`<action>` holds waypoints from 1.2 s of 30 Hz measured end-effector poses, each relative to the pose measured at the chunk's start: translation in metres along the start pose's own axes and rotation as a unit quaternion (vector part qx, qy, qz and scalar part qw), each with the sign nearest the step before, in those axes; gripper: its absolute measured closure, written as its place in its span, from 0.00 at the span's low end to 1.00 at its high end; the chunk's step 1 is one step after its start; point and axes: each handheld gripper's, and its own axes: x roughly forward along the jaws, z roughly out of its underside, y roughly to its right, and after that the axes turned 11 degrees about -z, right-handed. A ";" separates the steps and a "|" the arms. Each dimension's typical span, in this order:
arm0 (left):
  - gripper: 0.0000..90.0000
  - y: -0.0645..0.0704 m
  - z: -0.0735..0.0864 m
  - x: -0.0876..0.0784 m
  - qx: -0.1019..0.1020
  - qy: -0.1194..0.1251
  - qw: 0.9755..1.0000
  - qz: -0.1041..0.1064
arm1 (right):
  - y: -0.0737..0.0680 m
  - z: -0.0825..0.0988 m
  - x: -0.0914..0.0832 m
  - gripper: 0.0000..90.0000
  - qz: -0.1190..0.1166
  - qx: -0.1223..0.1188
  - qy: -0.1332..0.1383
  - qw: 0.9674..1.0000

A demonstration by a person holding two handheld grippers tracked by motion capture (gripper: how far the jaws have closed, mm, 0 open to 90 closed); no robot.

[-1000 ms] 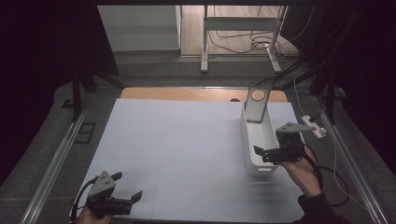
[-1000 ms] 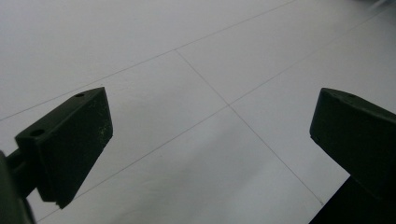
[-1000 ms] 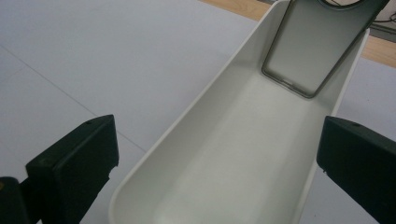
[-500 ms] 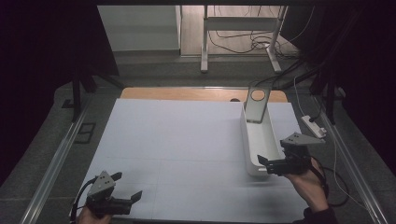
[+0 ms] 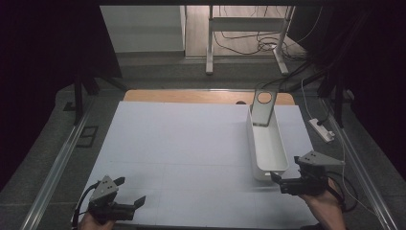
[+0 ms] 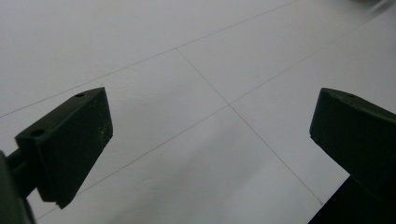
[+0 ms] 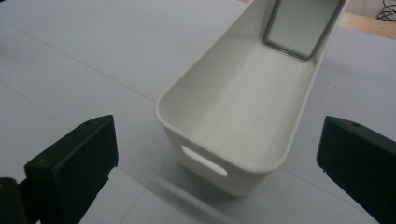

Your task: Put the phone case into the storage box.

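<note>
- The white bin, long and narrow, sits right of centre in the high view on the white table; no writing is readable on it.
- Right gripper, jaws wide, just below the bin's near end.
- Left gripper, jaws wide, lower left, holding nothing.

White bin blocks right side; table left of it open

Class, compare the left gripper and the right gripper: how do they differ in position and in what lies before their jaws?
The left gripper sits at the table's near left corner; the right gripper sits near right. The left gripper faces bare white table; the right gripper faces the end of a white bin, not touching it. Both are open, hand-held, with nothing between their jaws.
</note>
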 end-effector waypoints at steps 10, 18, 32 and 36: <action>0.00 0.000 0.000 0.000 -0.002 -0.001 1.000 0.000 | 0.004 0.022 -0.007 0.00 0.019 0.016 0.002 1.000; 0.01 0.000 0.000 0.000 -0.003 -0.002 1.000 0.000 | 0.007 0.039 -0.012 0.00 0.032 0.027 -0.013 0.999; 0.01 -0.001 0.000 0.000 -0.007 -0.003 1.000 0.000 | 0.009 0.060 -0.012 0.00 0.055 0.023 -0.049 0.997; 0.01 -0.001 0.001 0.000 -0.007 -0.004 1.000 0.000 | 0.010 0.063 -0.008 0.00 0.060 0.023 -0.061 0.996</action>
